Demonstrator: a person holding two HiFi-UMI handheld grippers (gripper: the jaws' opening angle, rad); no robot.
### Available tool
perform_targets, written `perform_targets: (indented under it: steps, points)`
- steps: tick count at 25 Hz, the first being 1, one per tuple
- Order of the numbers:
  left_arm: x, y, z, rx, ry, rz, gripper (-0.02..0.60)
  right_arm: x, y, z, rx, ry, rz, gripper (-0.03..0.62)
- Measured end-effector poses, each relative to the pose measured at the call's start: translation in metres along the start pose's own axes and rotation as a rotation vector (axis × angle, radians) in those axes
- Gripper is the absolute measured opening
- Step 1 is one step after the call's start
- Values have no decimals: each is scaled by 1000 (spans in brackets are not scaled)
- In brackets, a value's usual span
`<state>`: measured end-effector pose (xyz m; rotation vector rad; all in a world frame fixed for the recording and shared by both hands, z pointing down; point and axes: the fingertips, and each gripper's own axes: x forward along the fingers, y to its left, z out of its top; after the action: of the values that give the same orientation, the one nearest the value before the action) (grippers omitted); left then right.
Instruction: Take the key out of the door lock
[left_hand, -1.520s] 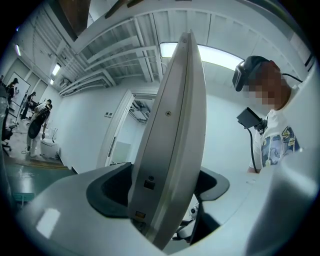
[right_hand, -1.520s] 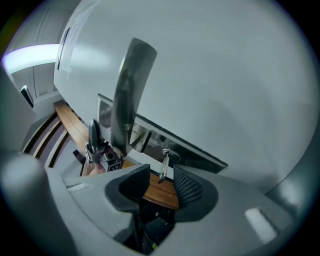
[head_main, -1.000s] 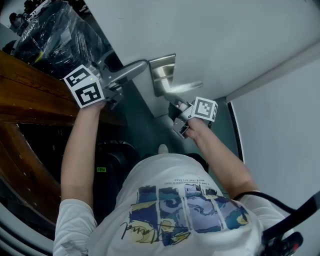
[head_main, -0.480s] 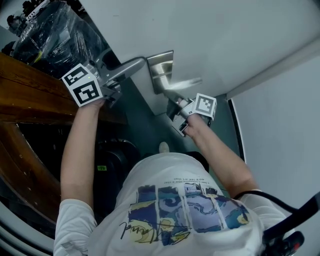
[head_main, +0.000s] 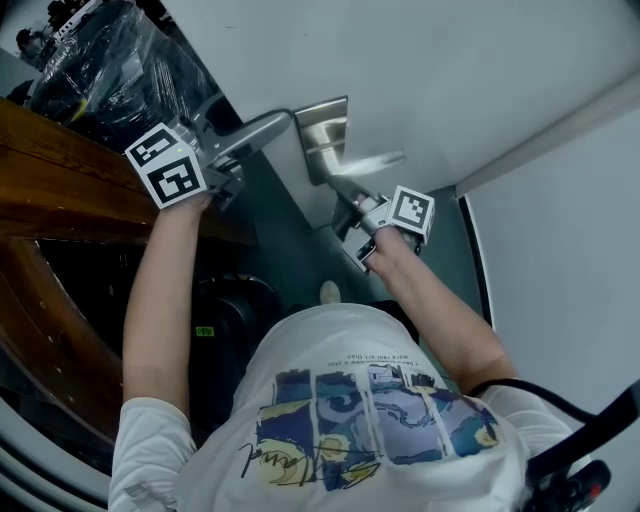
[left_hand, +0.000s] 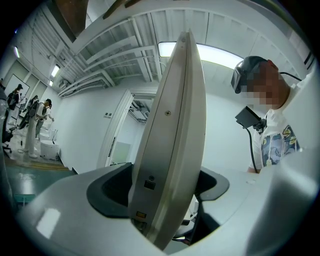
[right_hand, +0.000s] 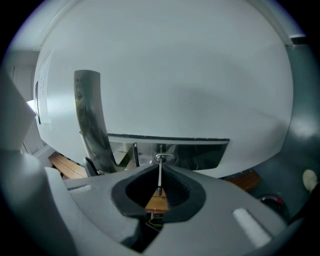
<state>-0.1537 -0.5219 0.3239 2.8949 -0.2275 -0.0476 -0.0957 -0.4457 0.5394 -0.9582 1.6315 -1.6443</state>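
Observation:
The key (right_hand: 160, 178) shows as a thin metal strip, edge-on, running from the steel lock plate (right_hand: 200, 152) back between my right gripper's pads. My right gripper (right_hand: 160, 170) is shut on it, just under the lever handle (right_hand: 92, 120). In the head view the right gripper (head_main: 352, 218) sits below the lock plate (head_main: 325, 140) and hides the key. My left gripper (head_main: 226, 178) is at the door's free edge by the outer lever (head_main: 250, 130). Its wide jaws straddle the door's edge (left_hand: 175, 125), which fills the gap between them.
White door face (head_main: 420, 70) ahead and a white wall (head_main: 560, 260) at right. A dark wooden structure (head_main: 60, 190) and a plastic-wrapped black bundle (head_main: 110, 70) stand at left. The floor (head_main: 290, 260) is teal. Beyond the door edge, people (left_hand: 37, 115) stand far off.
Almost nothing: both grippers keep their places at the door, with only a slight shift of the head view.

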Motion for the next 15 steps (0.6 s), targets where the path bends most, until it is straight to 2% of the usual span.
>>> perform_targets:
  steps: [15]
  points:
    - [-5,2,2,-15,-27,29,364,-72,-7,-32,-5,45,-47,25]
